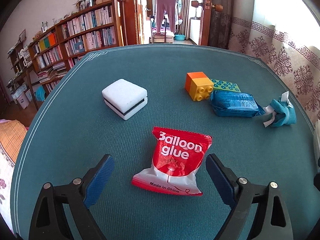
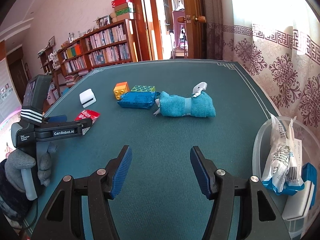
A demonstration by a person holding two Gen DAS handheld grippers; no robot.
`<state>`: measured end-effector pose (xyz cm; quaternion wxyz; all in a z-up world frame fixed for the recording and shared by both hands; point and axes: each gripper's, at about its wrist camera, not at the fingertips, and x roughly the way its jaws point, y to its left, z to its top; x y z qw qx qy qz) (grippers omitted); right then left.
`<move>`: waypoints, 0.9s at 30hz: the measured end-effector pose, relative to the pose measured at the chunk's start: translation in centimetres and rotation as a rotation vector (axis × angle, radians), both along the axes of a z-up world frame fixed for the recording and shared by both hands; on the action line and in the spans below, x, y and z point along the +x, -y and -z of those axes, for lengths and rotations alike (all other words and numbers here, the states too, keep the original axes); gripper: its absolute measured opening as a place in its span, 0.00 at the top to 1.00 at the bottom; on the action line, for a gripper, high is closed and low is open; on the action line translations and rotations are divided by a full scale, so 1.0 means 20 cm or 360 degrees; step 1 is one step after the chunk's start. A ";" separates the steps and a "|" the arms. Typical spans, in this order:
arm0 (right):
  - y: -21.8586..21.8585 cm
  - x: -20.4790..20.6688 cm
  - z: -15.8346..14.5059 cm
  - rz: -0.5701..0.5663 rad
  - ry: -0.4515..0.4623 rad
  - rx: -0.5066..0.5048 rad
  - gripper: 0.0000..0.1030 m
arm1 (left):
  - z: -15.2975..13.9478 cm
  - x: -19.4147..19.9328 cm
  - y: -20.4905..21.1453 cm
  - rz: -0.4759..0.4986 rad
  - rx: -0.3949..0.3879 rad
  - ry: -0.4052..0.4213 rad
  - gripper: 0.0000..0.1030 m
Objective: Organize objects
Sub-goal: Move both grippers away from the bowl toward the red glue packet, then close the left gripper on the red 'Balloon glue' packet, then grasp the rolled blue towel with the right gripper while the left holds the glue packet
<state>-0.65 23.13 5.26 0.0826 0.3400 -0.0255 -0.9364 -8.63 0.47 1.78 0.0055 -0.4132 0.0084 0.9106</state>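
While my left gripper (image 1: pixel 160 177) hangs over the near part of the teal cloth-covered table (image 1: pixel 84 140), its jaws stand wide on either side of the red and white "Balloon glue" packet (image 1: pixel 174 162), not touching it. That packet lies flat near the table's near edge. Beyond it, towards the far left, sits the white sponge block with a dark stripe (image 1: pixel 125 98). Towards the far right edge, the orange and yellow toy brick (image 1: pixel 199 85) stands against the green studded brick (image 1: pixel 226 85), with the blue foil packet (image 1: pixel 234 104) just before them and the rolled teal towel (image 1: pixel 284 114) beside it. My right gripper (image 2: pixel 161 169) holds its jaws apart over bare cloth, empty. At the right edge, a clear plastic tub (image 2: pixel 258 150) holds white and blue wrapped packets (image 2: pixel 282 160).
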 end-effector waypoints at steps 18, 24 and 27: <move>0.01 -0.21 0.07 0.0016 0.0149 -0.0164 0.40 | 0.00 0.00 0.01 0.0039 0.0045 -0.0004 0.40; -0.03 -0.30 0.05 0.0065 0.0175 -0.0267 0.40 | -0.04 0.05 -0.04 0.0095 0.0012 -0.0090 0.40; -0.06 -0.37 0.07 0.0102 0.0224 -0.0384 0.40 | -0.05 0.07 -0.06 0.0123 0.0001 -0.0113 0.40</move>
